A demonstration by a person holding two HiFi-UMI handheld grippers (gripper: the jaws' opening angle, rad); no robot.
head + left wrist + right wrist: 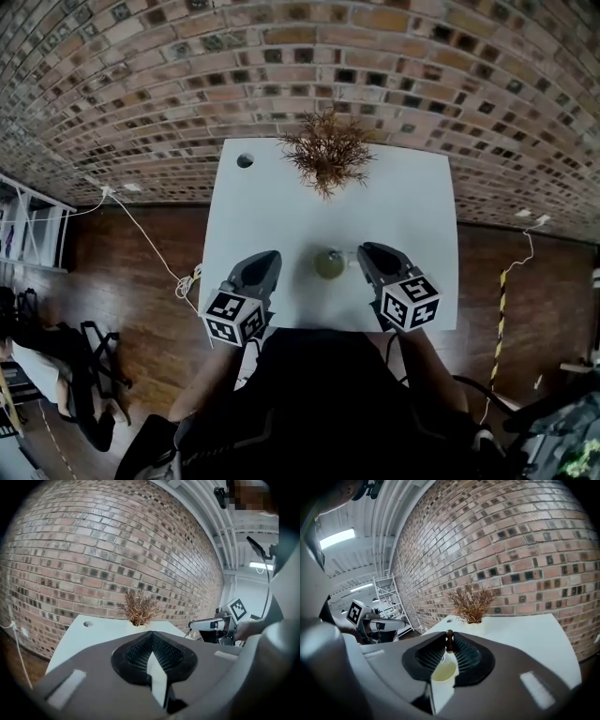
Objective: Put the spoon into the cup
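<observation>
Left gripper (271, 257): jaws together, empty.
Right gripper (365, 251): jaws clamped on spoon (449, 640) handle.
Cup (329, 263): between the 2 grippers.

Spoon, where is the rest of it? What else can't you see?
Most of the spoon: the right gripper view shows only its brown end in the right tool; the jaws hide the rest.
In the head view it is too small to find.
Inside the cup: a sliver between the jaws, tiny from above.
</observation>
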